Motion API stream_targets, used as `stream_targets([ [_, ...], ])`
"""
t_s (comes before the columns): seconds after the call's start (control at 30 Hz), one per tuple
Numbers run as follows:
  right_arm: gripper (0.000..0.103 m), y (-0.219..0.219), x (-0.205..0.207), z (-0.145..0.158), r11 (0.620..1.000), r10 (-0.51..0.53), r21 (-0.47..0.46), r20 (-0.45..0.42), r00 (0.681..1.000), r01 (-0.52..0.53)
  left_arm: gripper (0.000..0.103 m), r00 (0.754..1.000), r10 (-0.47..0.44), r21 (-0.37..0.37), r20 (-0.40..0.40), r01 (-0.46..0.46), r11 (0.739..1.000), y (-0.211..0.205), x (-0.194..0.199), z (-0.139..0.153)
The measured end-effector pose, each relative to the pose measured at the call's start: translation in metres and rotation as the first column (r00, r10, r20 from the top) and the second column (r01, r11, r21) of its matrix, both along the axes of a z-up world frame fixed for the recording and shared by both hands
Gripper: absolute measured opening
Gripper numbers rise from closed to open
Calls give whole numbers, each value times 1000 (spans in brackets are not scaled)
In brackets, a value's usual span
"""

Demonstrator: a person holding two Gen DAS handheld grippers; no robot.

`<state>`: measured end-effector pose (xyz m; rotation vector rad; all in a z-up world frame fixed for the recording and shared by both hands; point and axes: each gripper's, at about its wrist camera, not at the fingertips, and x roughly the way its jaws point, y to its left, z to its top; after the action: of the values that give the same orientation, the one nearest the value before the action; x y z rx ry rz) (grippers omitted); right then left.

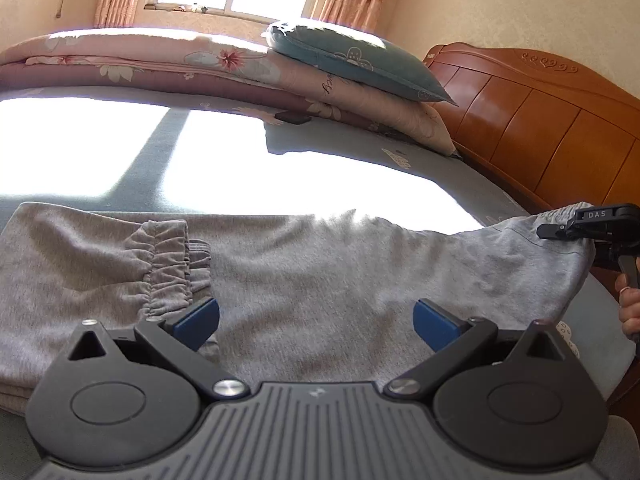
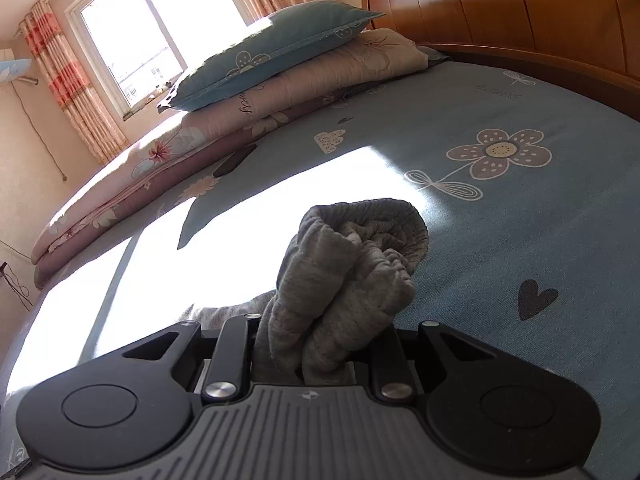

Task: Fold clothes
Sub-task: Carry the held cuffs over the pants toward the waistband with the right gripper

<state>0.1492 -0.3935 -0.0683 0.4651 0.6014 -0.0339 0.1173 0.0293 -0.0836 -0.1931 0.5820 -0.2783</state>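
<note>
Grey sweatpants (image 1: 304, 280) lie across the blue bedsheet, with an elastic cuff (image 1: 166, 264) folded onto the cloth at the left. My left gripper (image 1: 316, 322) hovers over the pants, open, its blue pads (image 1: 198, 322) wide apart with nothing between them. At the right edge of the left wrist view my right gripper (image 1: 554, 230) lifts the far end of the pants off the bed. In the right wrist view that gripper (image 2: 316, 344) is shut on a bunched wad of grey sweatpants (image 2: 348, 272); its fingertips are hidden by the cloth.
A folded floral quilt (image 1: 168, 64) with a teal pillow (image 1: 360, 60) on top lies along the far side of the bed. A wooden headboard (image 1: 540, 120) stands at the right. Bright sun patches cover the bedsheet (image 2: 500, 220). A dark phone-like object (image 1: 294, 118) lies by the quilt.
</note>
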Motion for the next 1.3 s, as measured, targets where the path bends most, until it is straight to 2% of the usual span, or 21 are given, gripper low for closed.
stream_targets([
  [0.03, 24, 6, -1, 5, 1000, 9, -15, 5, 1000, -9, 102, 999, 32, 5, 10, -32, 999, 9, -2, 4],
  [0.2, 25, 42, 4, 27, 996, 58, -67, 33, 998, -55, 102, 995, 92, -76, 25, -90, 993, 52, -7, 17],
  [0.3, 25, 63, 9, 37, 992, 90, -89, 45, 995, -86, 102, 985, 169, -118, 27, -164, 979, 81, -11, 21],
  [0.4, 25, 86, 14, 46, 988, 121, -101, 57, 991, -115, 102, 979, 203, -153, 9, -199, 968, 102, -10, 21],
  [0.6, 25, 140, 29, 62, 970, 216, -131, 66, 974, -206, 103, 942, 334, -74, -32, -336, 939, 128, -11, 13],
  [0.77, 24, 184, 41, 65, 946, 294, -159, 61, 954, -282, 103, 934, 352, -118, -53, -356, 927, 146, -11, 12],
  [0.97, 24, 235, 51, 62, 917, 363, -197, 49, 930, -348, 103, 913, 406, -74, -34, -407, 910, 159, -15, 13],
  [1.3, 24, 298, 54, 67, 869, 452, -264, 85, 888, -418, 103, 887, 459, -121, -45, -461, 879, 184, -20, 13],
])
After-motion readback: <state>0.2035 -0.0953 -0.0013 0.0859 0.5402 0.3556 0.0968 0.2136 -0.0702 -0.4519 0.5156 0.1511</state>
